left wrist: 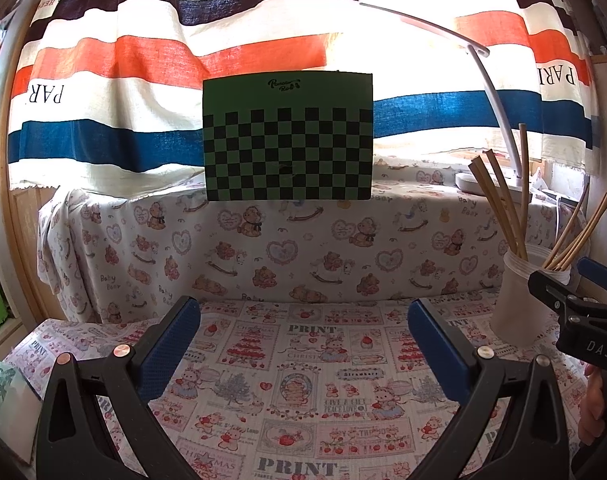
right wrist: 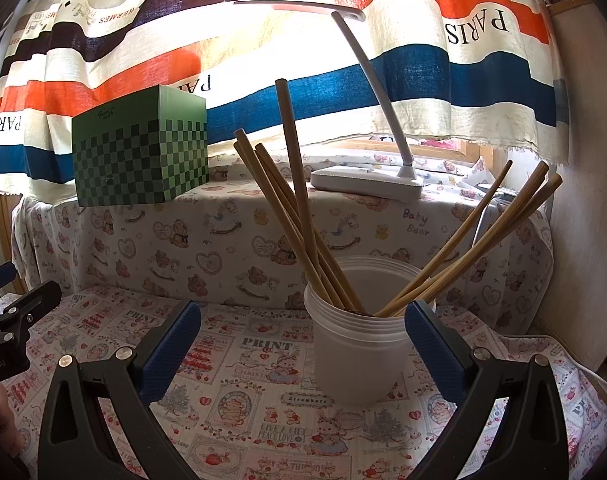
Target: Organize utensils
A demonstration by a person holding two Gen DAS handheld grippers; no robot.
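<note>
Striped curtain cloth (left wrist: pixel 143 80) behind reads "PARIS" and "HERMES", mirrored in places. On the desk the printed tablecloth (left wrist: pixel 303 380) carries "PRINT", "Strawberry" and "PEACE LOVE"; the raised ledge's cover says "Baby Bear". A green checkered box (right wrist: pixel 141 160) with a small script logo, unreadable, sits on that ledge near a white lamp (right wrist: pixel 367 180). A translucent plastic cup (right wrist: pixel 357 344) on the desk holds wooden chopsticks (right wrist: pixel 299 208), fanned left and right. Left gripper (left wrist: pixel 303 344) has jaws wide apart, empty. Right gripper (right wrist: pixel 303 344), marked "DAS", is likewise spread and empty, the cup between its fingers.

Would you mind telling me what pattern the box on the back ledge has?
Green box with a black-and-green checkerboard, clearest in the left wrist view.
</note>
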